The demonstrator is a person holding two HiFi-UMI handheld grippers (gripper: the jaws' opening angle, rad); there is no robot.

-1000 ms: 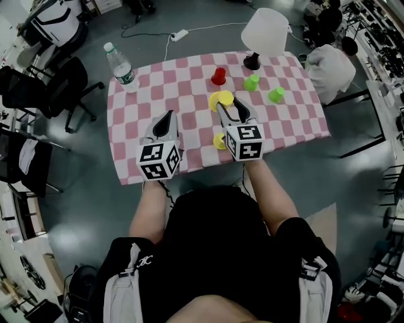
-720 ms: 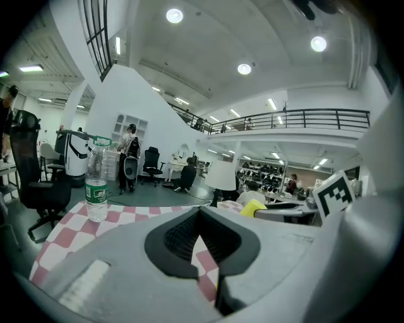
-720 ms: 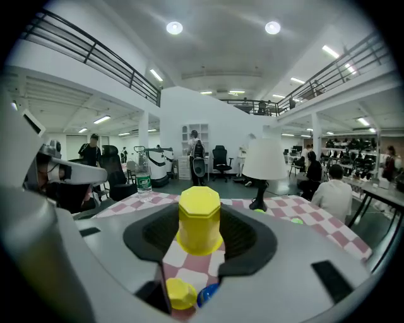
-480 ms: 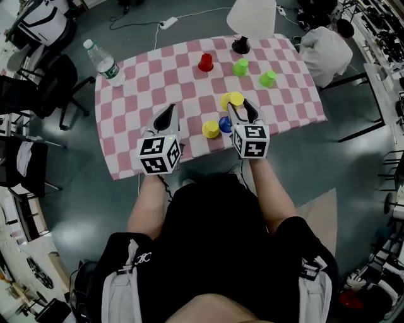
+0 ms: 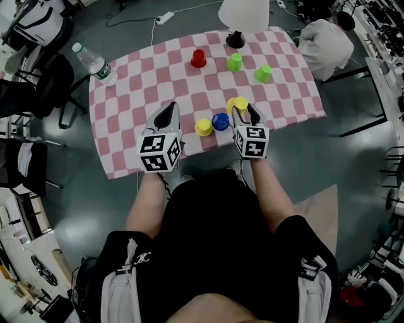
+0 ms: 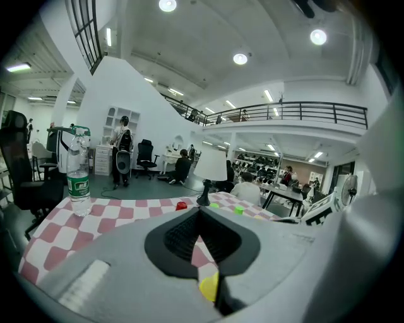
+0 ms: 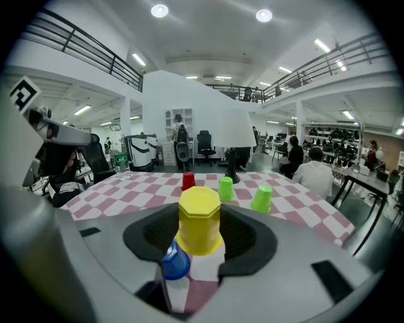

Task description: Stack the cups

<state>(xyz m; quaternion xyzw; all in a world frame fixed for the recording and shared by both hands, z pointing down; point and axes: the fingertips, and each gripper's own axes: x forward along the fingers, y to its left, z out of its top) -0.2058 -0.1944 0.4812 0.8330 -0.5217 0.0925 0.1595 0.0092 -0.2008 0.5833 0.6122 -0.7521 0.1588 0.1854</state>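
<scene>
My right gripper (image 5: 243, 112) (image 7: 201, 221) is shut on an upside-down yellow cup (image 5: 239, 102) (image 7: 200, 217), held just above the checked table near its front edge. A blue cup (image 5: 220, 121) (image 7: 175, 261) stands close to the left of that gripper, and a second yellow cup (image 5: 203, 127) (image 6: 209, 287) stands further left. My left gripper (image 5: 169, 113) (image 6: 201, 211) hovers over the front left of the table, its tips together and nothing held. Further back stand a red cup (image 5: 198, 58) (image 7: 188, 181) and two green cups (image 5: 234, 62) (image 5: 262, 73).
A white-shaded lamp (image 5: 243, 16) stands at the table's far edge behind the green cups. A water bottle (image 5: 93, 63) (image 6: 78, 180) stands at the far left corner. The pink checked tablecloth (image 5: 139, 82) covers the table. Chairs and a seated person surround it.
My right gripper has carried the yellow cup rightward and back toward the front edge, lower down. The blue cup now shows fully beside it. The left gripper has shifted slightly.
</scene>
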